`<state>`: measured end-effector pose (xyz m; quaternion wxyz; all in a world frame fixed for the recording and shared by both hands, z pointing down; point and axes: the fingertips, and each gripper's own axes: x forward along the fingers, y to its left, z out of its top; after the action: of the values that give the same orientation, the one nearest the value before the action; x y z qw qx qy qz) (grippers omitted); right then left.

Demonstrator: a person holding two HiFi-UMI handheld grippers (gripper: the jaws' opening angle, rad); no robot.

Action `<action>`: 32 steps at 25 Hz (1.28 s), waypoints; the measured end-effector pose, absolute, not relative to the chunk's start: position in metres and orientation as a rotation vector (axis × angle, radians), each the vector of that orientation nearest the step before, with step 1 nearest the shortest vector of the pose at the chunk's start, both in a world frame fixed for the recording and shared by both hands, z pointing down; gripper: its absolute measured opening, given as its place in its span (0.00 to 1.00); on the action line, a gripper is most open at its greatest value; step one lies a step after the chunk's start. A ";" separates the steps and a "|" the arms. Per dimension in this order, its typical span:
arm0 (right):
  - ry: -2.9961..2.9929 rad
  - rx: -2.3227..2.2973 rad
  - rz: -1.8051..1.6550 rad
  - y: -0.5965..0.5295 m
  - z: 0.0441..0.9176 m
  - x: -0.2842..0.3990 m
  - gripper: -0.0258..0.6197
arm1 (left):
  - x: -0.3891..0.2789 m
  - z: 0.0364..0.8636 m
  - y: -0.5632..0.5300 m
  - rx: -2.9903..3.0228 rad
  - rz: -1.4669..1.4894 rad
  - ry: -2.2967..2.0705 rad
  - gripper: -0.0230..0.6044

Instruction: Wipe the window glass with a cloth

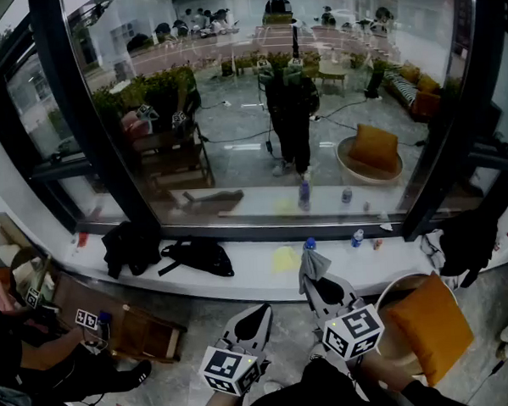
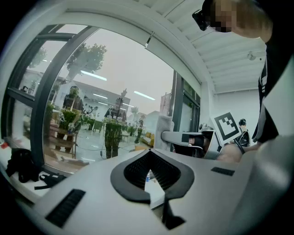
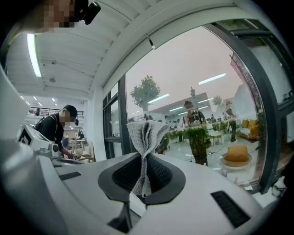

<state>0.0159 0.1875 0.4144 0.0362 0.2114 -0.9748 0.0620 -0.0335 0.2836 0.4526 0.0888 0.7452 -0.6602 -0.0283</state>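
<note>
head view: the left gripper and right gripper point toward the glass, and the cloth is bunched at the right one's tips, short of the pane. left gripper view: its jaws are pressed together on nothing. right gripper view: its jaws pinch the cloth, which fans out ahead of them, with the glass beyond.

A white sill runs along the foot of the window glass. On it, from the left — a small red item, a crumpled black garment, a black bag, a flat yellow patch, a blue-capped bottle and a smaller bottle. Below, a wooden crate sits on the grey floor.
</note>
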 end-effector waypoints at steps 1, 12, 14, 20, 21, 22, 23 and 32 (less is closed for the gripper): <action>-2.993 0.653 0.190 0.188 0.414 0.015 0.11 | -0.035 0.452 0.285 2.220 -0.083 -1.962 0.05; -3.000 0.635 0.228 0.178 0.419 0.025 0.11 | -0.022 0.452 0.274 2.234 -0.071 -1.956 0.05; -2.998 0.632 0.229 0.174 0.420 0.026 0.11 | -0.019 0.453 0.269 2.235 -0.067 -1.953 0.05; -2.996 0.629 0.218 0.153 0.421 0.029 0.11 | -0.015 0.456 0.247 2.233 -0.053 -1.949 0.05; -2.996 0.627 0.219 0.147 0.420 0.029 0.11 | -0.014 0.455 0.241 2.230 -0.051 -1.949 0.05; -2.996 0.624 0.220 0.140 0.418 0.029 0.11 | -0.014 0.454 0.235 2.228 -0.049 -1.951 0.05; -2.997 0.621 0.218 0.132 0.417 0.029 0.11 | -0.013 0.453 0.228 2.225 -0.050 -1.953 0.05; -3.009 0.582 0.168 0.066 0.404 0.026 0.11 | -0.010 0.447 0.152 2.213 -0.061 -1.963 0.05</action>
<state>0.0256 0.0661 0.4035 0.0358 0.1896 -0.9797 0.0548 -0.0103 0.1525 0.4473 0.0912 0.7449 -0.6605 -0.0205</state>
